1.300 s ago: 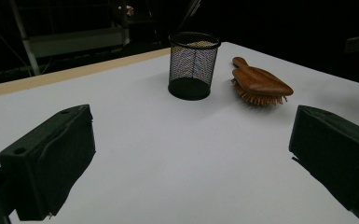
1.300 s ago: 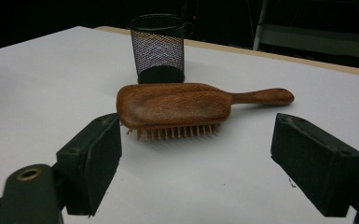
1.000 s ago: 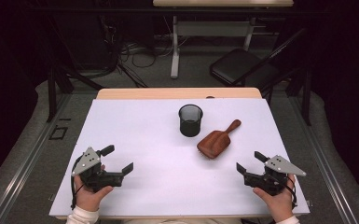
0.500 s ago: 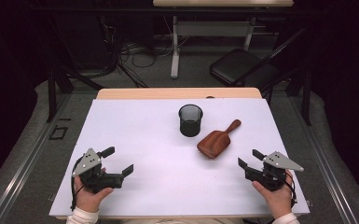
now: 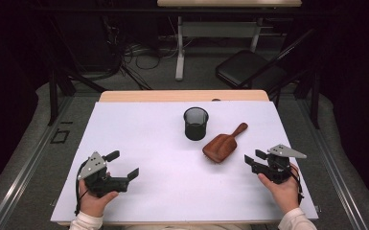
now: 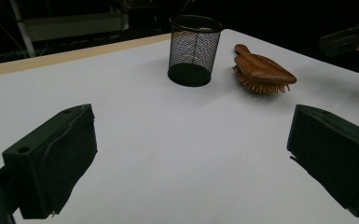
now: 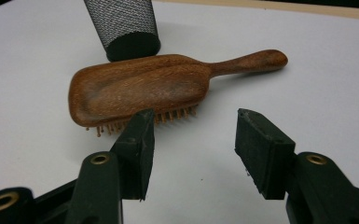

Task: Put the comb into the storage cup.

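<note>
Lying bristles-down, brown wooden hairbrush (image 7: pixel 144 86)

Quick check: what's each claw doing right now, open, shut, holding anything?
Left claw: open, empty.
Right claw: open, jaws have just been closing, nothing between them; hairbrush lies just ahead.
</note>
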`<control>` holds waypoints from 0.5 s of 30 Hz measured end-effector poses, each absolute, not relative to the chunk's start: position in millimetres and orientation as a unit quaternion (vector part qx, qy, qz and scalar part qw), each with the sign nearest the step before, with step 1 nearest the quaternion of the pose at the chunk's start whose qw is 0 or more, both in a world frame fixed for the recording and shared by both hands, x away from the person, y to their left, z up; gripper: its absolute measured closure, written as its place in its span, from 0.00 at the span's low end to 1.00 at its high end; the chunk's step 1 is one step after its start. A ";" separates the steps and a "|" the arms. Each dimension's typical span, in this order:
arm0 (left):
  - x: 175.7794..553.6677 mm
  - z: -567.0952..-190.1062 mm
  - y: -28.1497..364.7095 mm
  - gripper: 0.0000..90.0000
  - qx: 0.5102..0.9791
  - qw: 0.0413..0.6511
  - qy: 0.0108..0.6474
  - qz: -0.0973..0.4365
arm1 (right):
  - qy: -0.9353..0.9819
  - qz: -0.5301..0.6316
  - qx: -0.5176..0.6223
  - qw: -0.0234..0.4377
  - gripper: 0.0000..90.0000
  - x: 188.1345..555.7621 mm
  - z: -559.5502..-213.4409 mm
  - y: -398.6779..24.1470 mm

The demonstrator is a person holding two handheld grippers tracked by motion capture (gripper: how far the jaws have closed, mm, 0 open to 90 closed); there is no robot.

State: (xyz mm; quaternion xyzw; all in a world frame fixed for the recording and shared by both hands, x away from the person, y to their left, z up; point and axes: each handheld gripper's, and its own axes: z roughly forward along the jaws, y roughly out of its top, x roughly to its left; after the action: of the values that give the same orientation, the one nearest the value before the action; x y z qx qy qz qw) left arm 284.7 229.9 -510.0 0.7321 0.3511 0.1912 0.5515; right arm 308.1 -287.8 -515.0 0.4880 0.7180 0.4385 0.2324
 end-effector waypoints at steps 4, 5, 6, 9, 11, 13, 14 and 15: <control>286.3 -511.3 229.2 0.02 0.731 0.551 0.355 0.187 | 0.712 0.433 0.497 0.241 0.54 321.8 -509.1 -288.5; 286.3 -511.9 229.1 0.03 0.733 0.549 0.357 0.186 | 0.710 0.435 0.500 0.237 0.55 325.3 -507.8 -288.2; 286.2 -512.4 229.2 0.03 0.733 0.549 0.356 0.187 | 0.709 0.435 0.501 0.239 0.55 329.1 -507.0 -287.8; 285.8 -512.3 229.9 0.03 0.735 0.546 0.352 0.192 | 0.707 0.436 0.502 0.241 0.61 337.8 -503.5 -285.8; 286.3 -513.0 230.5 0.03 0.736 0.545 0.352 0.192 | 0.712 0.432 0.498 0.241 0.62 342.1 -501.2 -283.6; 285.8 -513.7 231.2 0.03 0.735 0.545 0.355 0.190 | 0.713 0.433 0.499 0.236 0.62 347.5 -499.7 -282.3; 285.2 -513.8 231.5 0.03 0.734 0.546 0.357 0.191 | 0.710 0.438 0.499 0.234 0.63 349.9 -499.0 -281.6; 284.5 -513.6 232.0 0.03 0.733 0.546 0.358 0.191 | 0.710 0.438 0.500 0.233 0.63 352.5 -498.1 -280.9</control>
State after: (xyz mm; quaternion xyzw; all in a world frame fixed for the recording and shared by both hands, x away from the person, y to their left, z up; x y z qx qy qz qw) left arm 284.5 232.0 -513.6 0.7330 0.3579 0.1910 0.5460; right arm 352.5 -280.9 -498.1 0.5005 0.7097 0.4379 0.2326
